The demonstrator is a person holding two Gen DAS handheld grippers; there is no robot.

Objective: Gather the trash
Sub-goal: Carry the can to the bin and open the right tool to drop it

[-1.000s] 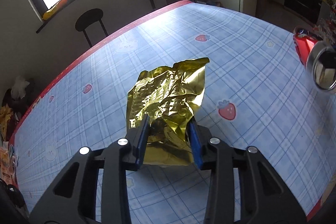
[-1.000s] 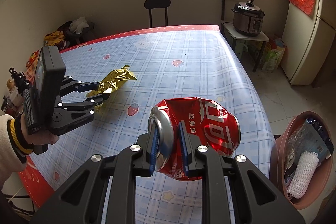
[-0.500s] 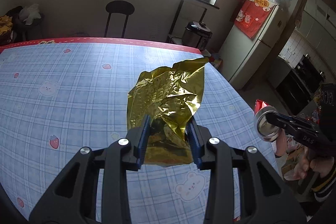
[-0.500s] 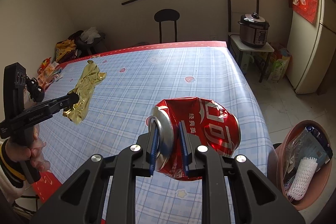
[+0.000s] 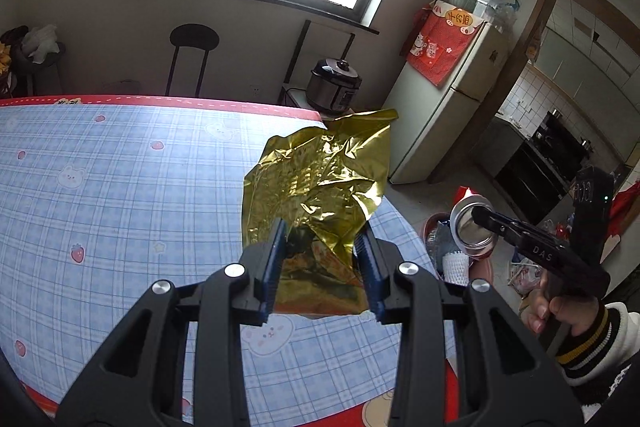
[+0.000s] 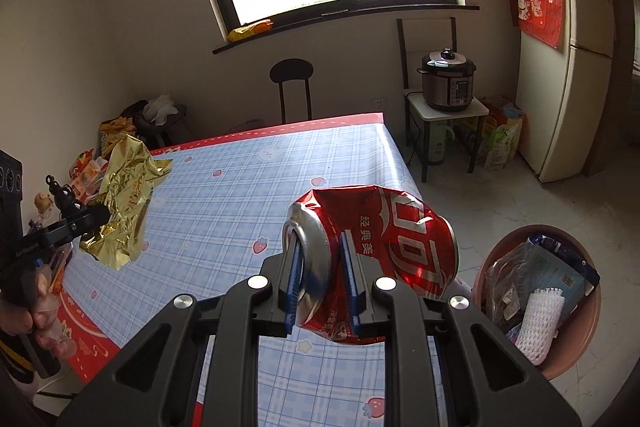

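The left hand-held gripper (image 5: 320, 267) pinches a crumpled gold foil wrapper (image 5: 320, 179) between its blue-padded fingers (image 5: 272, 267), the foil standing up and fanning out above the jaws. It is held in the air above the table (image 5: 120, 187), which is covered with a blue checked cloth printed with strawberries and rabbits and edged in red. In the right wrist view the same wrapper (image 6: 124, 199) hangs at the tip of the left gripper over the table's left edge.

The right hand-held gripper (image 6: 320, 279) is clamped on a dented red soda can (image 6: 396, 239), its two fingers squeezing the can near the silver top end, the can lying sideways with the printed side facing up. The can is held off the table, above its near right corner. Just to the right, on the floor, stands a brown round bin (image 6: 576, 355) holding a white foam net sleeve (image 6: 540, 327) and some plastic packaging (image 6: 556, 271).

Beyond the table, a black stool (image 6: 291, 83) stands by the wall under the window, a pressure cooker (image 6: 447, 79) sits on a small side table, and a cream fridge (image 6: 576, 75) stands at the right.
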